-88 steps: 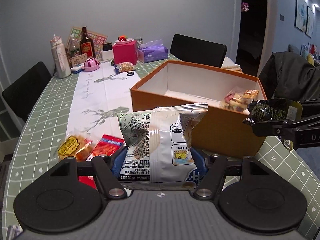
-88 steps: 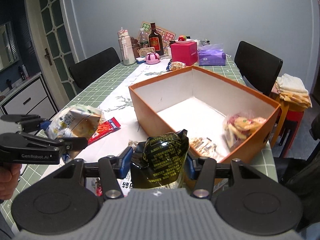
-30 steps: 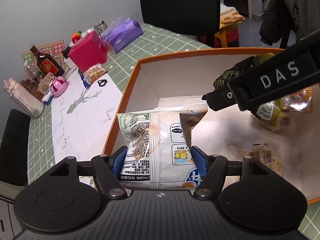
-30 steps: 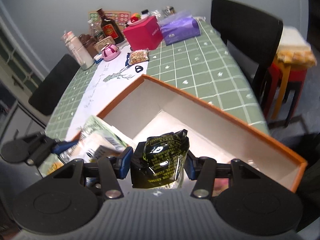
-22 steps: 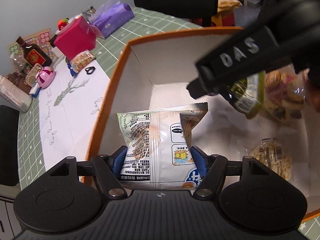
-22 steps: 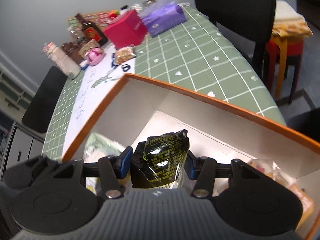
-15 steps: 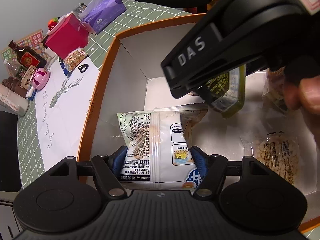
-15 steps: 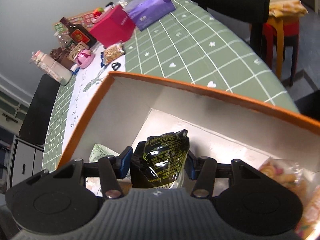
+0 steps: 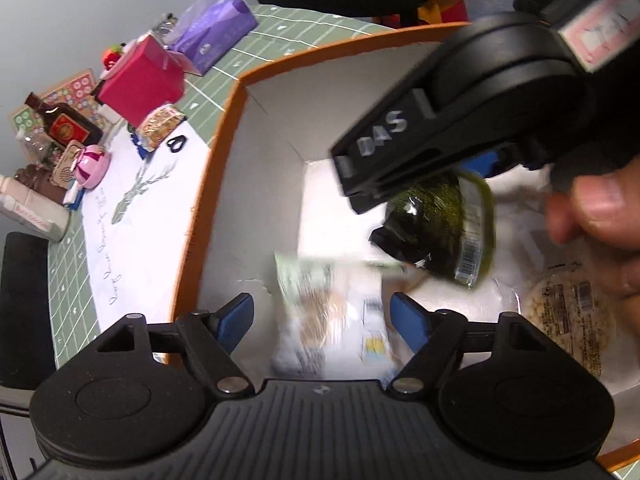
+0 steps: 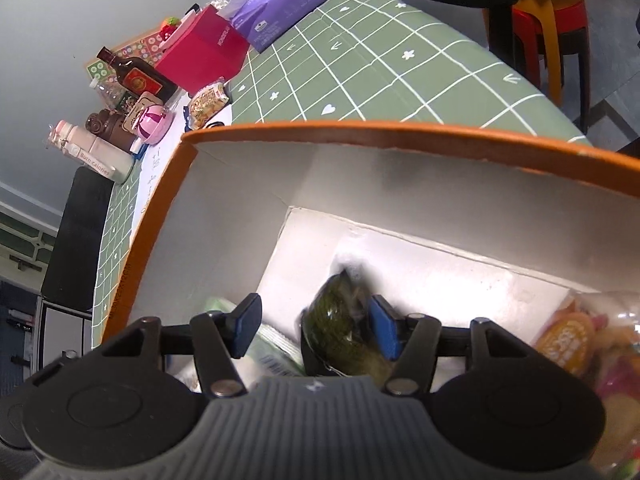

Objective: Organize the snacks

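Over the orange box (image 9: 224, 128), both hand-held grippers have just opened, releasing their snack bags.

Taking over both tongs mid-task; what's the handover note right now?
Left tongs: open, just opened; white bag loose between the pads, inside the orange box.
Right tongs: open, just opened; dark green bag between the pads, in the box.
Done: biscuit bag, cracker pack already in box.
Left: withdraw both; small snack packet by the red box is on the table.
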The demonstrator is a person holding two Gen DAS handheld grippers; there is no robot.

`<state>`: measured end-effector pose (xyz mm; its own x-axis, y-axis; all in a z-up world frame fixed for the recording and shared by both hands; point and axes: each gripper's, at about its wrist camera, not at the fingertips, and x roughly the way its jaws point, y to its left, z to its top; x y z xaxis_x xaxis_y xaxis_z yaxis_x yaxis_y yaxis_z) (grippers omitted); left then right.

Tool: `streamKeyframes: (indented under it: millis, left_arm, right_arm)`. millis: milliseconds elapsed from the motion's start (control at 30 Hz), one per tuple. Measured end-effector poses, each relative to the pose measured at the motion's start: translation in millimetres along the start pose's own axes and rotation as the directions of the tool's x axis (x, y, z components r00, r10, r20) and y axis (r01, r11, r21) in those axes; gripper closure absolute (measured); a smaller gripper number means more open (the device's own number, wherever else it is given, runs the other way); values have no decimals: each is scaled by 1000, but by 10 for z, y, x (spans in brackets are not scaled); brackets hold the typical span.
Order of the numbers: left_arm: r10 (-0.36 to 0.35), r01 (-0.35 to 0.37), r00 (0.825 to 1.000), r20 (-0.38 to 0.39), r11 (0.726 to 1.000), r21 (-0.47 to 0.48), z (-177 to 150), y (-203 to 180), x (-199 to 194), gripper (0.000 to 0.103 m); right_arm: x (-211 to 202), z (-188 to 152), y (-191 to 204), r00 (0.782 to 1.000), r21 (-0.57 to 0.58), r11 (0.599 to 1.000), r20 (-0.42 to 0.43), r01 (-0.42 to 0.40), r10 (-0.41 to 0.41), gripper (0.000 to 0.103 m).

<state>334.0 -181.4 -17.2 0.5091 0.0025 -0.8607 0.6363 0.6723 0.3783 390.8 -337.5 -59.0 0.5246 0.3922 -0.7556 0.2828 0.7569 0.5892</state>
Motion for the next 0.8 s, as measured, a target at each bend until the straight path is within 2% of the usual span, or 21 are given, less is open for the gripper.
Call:
streamKeyframes:
  millis: [133,300,800]
  left_arm:
    - [-17,18,1000,13,999,-39,3,73,-81,12]
    - [-6,7,1000,27,999,-37,-18,75,-225,12]
    - [78,-75,991,104,996,-39,-134,78,-919,12]
  right_arm:
    - [-95,-18,-10,1000,-6,1000,9,3,-3,44]
    - [-245,-13,-2,1000,-12,1000,26,8,-8,44]
    - [-1022,-163,321,994,-92,996,114,11,0,44]
